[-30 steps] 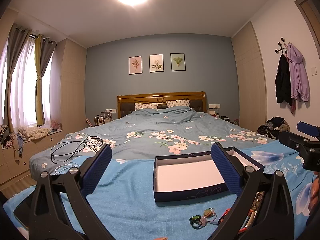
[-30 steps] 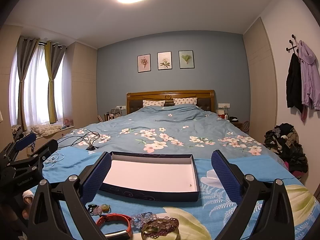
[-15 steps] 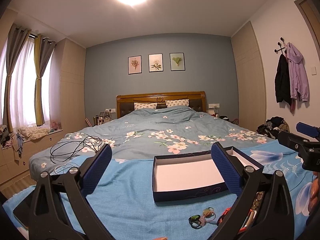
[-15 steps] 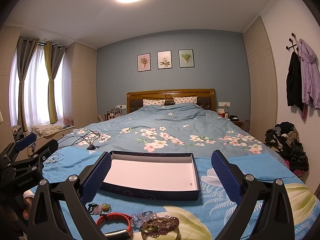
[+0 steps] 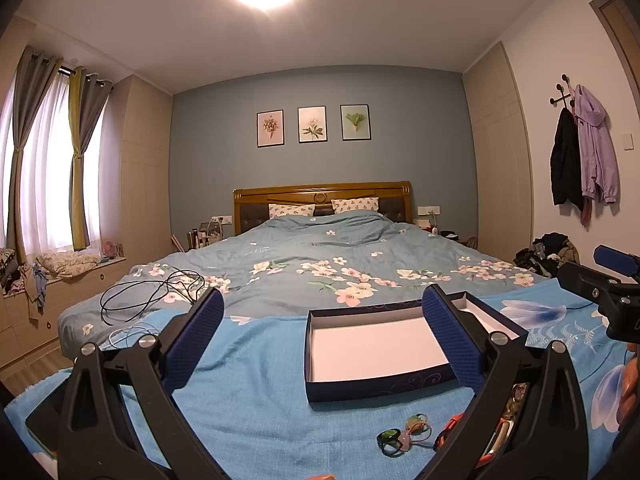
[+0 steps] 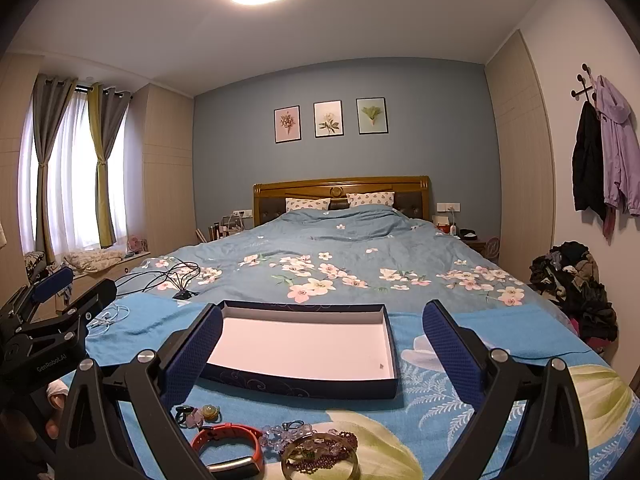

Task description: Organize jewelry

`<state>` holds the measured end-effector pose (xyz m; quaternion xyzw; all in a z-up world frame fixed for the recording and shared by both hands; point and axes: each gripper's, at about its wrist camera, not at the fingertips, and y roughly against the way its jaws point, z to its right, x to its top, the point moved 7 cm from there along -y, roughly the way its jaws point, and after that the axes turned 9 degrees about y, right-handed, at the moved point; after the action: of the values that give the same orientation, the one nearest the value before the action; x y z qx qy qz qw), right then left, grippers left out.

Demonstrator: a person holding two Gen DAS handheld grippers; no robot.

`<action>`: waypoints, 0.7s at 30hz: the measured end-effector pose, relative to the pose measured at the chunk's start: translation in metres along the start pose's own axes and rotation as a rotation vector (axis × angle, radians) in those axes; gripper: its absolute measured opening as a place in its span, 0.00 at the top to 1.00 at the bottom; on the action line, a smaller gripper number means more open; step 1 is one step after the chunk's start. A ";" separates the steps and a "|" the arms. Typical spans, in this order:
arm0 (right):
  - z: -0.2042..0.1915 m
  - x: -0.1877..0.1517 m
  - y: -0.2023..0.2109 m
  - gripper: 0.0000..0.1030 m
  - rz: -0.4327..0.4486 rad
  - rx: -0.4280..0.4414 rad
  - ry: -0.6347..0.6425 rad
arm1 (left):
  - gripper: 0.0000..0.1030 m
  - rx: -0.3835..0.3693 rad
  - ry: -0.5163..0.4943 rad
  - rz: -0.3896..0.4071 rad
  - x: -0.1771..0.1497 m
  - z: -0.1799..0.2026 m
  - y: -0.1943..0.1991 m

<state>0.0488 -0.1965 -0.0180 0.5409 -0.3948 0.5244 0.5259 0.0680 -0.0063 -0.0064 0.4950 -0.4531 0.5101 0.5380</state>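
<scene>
An empty dark blue box (image 6: 304, 348) with a white floor lies on the blue blanket; it also shows in the left wrist view (image 5: 376, 348). Jewelry lies in front of it: an orange band (image 6: 228, 446), a gold bangle (image 6: 320, 460) with dark beads, clear blue beads (image 6: 280, 436) and small rings (image 6: 196, 414). The rings (image 5: 400, 434) and the orange band (image 5: 450, 432) show in the left wrist view too. My right gripper (image 6: 322, 344) is open and empty above the jewelry. My left gripper (image 5: 322, 332) is open and empty, left of the box.
The blue blanket (image 5: 260, 380) covers the foot of a floral-quilted bed (image 6: 340, 256). Black cables (image 5: 148, 292) and white earphones (image 6: 110, 316) lie on the left. A pile of clothes (image 6: 572, 284) sits by the right wall.
</scene>
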 end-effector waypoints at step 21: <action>0.005 -0.004 -0.019 0.06 -0.050 -0.004 -0.011 | 0.05 -0.010 0.021 -0.041 -0.003 -0.003 -0.019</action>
<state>0.0677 -0.1997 -0.0243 0.5525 -0.3848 0.5074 0.5378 0.0869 -0.0032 -0.0115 0.4961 -0.4395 0.5019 0.5557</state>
